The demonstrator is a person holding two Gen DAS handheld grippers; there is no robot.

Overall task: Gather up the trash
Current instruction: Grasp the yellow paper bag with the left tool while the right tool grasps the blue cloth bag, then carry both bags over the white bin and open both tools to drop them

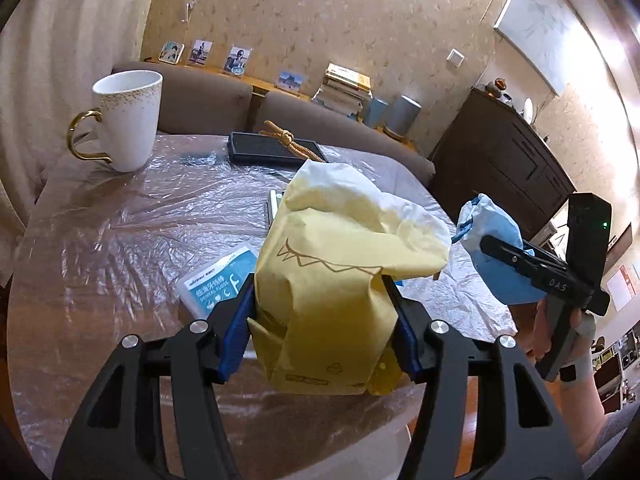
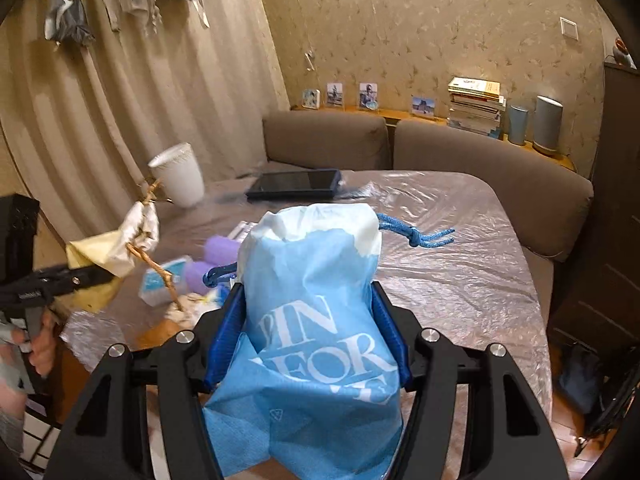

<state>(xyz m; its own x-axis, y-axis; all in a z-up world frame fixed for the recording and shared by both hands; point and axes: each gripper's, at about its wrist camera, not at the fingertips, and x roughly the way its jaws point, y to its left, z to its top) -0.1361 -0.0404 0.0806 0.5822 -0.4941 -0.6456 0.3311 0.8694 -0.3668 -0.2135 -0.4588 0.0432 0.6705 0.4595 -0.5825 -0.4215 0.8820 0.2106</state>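
A yellow paper bag (image 1: 320, 280) with a white top and a tan cord is clamped between the blue pads of my left gripper (image 1: 320, 332), lifted above the table. In the right wrist view the same yellow bag (image 2: 100, 256) hangs at the left in the left gripper (image 2: 80, 276). My right gripper (image 2: 310, 332) is shut on a blue and white drawstring bag (image 2: 316, 320) with white lettering and a blue cord. In the left wrist view that blue bag (image 1: 492, 248) shows at the right, held by the right gripper (image 1: 516, 256), with a hand below it.
The table (image 1: 120, 240) is covered in clear plastic film. On it stand a white mug (image 1: 128, 120) with a gold handle, a dark tablet (image 1: 272, 148), a blue floss packet (image 1: 216, 280) and purple items (image 2: 216, 260). A brown sofa (image 2: 480, 184) runs behind; a dark cabinet (image 1: 500, 160) stands right.
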